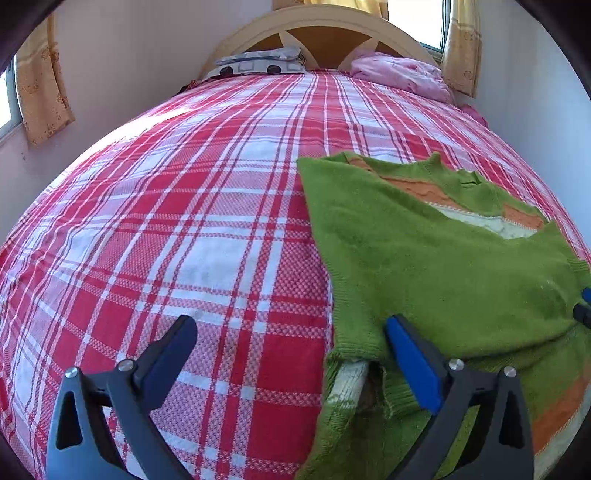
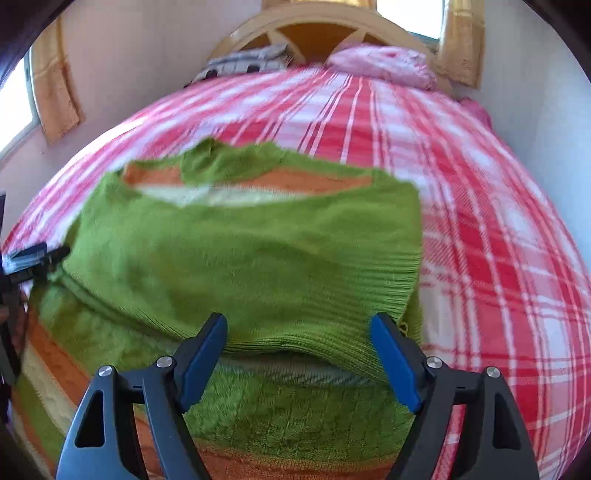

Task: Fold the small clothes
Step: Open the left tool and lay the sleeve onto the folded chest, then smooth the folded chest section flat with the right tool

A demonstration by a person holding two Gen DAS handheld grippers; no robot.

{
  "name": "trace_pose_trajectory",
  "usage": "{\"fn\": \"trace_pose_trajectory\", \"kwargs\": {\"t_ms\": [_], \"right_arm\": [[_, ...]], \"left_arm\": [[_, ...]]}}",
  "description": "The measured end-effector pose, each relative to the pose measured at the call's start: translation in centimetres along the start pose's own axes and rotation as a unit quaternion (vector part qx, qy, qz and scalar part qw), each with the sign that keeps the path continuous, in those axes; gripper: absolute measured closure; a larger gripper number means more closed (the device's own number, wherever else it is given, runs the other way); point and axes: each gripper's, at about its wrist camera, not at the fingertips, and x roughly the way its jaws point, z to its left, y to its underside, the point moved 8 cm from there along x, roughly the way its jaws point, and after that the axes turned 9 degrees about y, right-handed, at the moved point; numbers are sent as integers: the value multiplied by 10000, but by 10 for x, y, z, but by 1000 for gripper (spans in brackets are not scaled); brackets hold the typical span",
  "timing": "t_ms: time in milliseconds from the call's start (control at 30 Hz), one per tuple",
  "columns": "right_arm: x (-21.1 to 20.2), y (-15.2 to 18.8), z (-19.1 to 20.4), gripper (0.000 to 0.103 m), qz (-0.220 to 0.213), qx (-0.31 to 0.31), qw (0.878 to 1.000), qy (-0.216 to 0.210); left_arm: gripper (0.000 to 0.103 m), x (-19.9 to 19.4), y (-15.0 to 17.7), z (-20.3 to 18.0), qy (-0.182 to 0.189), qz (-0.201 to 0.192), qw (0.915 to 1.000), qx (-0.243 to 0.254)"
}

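A: How are the jaws set?

B: The left gripper [image 1: 291, 343] is spread to its widest with nothing pinched; one finger is seen over the plaid bedspread [image 1: 184, 221], the other at the near left corner of the green sweater [image 1: 443, 266]. The right gripper [image 2: 299, 354] is also held apart, empty, its fingers poised above the ribbed hem of the folded-over layer.

A: And where is the garment laid?

B: It is spread on the bed, part of it already folded over itself; orange and white stripes are exposed near the neckline and along the lower layer.

A: How is it expected to handle?

B: It is judged soft, light and limp, a thick knit that sags when lifted and is gripped easily without slipping. The ribbed hem corners are judged the best places to be taken, one by each gripper.

A: Any containers?

B: None are seen; only pillows [image 1: 399, 72] by the headboard [image 1: 325, 33].
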Motion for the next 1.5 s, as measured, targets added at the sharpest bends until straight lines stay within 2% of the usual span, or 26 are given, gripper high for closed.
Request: {"fn": "trace_pose_trajectory", "kwargs": {"t_ms": [33,133,200,267,367,433,500,567,667,1200,1500], "right_arm": [[1,0,2,22,-108,-118,9999,48],[1,-2,0,22,-33,-9,10000,-14],[-8,-3,-1,22,-85,-7,9999,91],[-18,0,4,22,-172,-44,9997,156],[-27,16,8,22,-298,-37,9995,-24],[-17,28,6,21,-88,-28,9999,-126],[-18,26,1,21,-93,152,9995,-262],[-25,24,-5,21,-132,282,9995,-111],[-36,29,-4,20,-197,353,9990,-186],[-85,88,-3,20,-261,418,9984,-269],[-107,121,6,20,-221,374,9986,-299]], "left_arm": [[0,1,1,1,45,29,10000,-48],[0,0,2,0,45,16,10000,-59],[0,-7,3,1,-75,-106,9999,-74],[0,-17,9,-3,-23,-218,9997,-51],[0,-30,22,-8,-47,-282,9996,86],[0,-33,28,-12,32,-281,9995,172],[0,-34,30,-13,-80,-287,9992,258],[0,-40,30,-13,-91,-345,9990,253],[0,-48,35,-14,-53,-376,9990,242],[0,-95,81,-13,103,-371,9989,254],[0,-123,123,-11,361,-18,9993,71]]}}
